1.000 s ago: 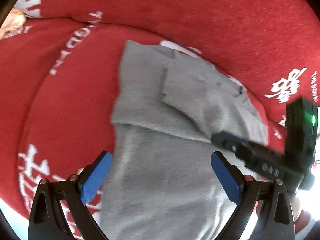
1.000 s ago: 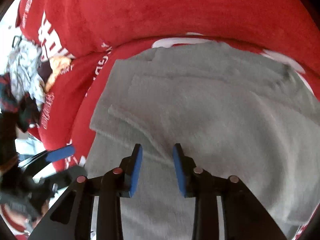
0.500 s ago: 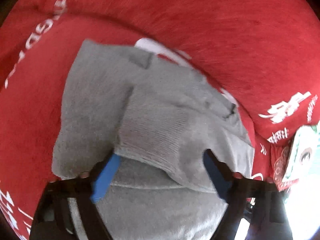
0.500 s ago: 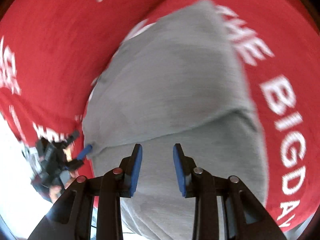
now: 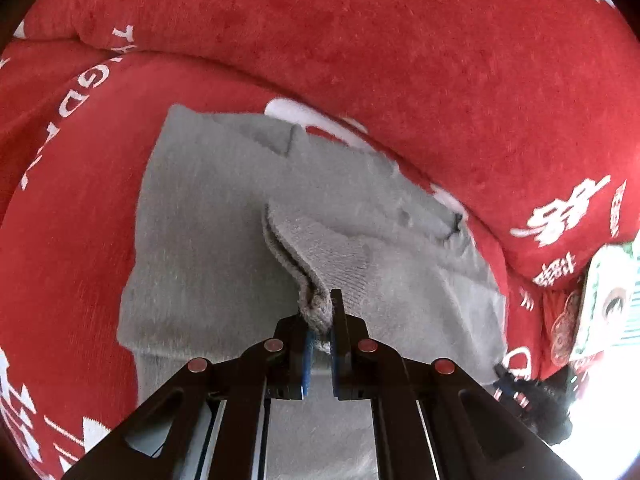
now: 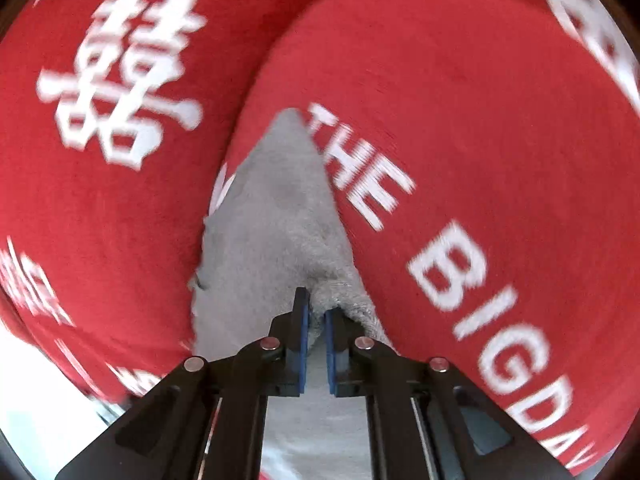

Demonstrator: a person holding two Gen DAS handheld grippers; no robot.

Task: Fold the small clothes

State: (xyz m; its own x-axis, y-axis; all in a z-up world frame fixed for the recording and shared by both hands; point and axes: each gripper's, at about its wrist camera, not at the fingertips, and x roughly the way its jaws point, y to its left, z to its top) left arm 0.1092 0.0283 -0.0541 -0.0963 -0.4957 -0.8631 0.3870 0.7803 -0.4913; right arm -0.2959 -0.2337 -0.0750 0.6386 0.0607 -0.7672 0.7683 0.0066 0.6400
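Spread over red plush bedding with white lettering [image 5: 400, 60], a grey knitted garment [image 5: 200, 240] is pinched by the left gripper [image 5: 320, 320] and right gripper [image 6: 316, 316], so both edges are best lifted evenly.

Plain grey garment [image 5: 208, 248] on red cover [image 5: 400, 60] with white lettering

The grey garment [image 5: 224, 240] is soft, matt knit cloth, ribbed at its cuff. The red blanket [image 5: 400, 60] looks plush and fuzzy, with white print. Each tool [image 5: 319, 312] has matt black plastic arms, blue rubbery pads and shiny metal rivets.
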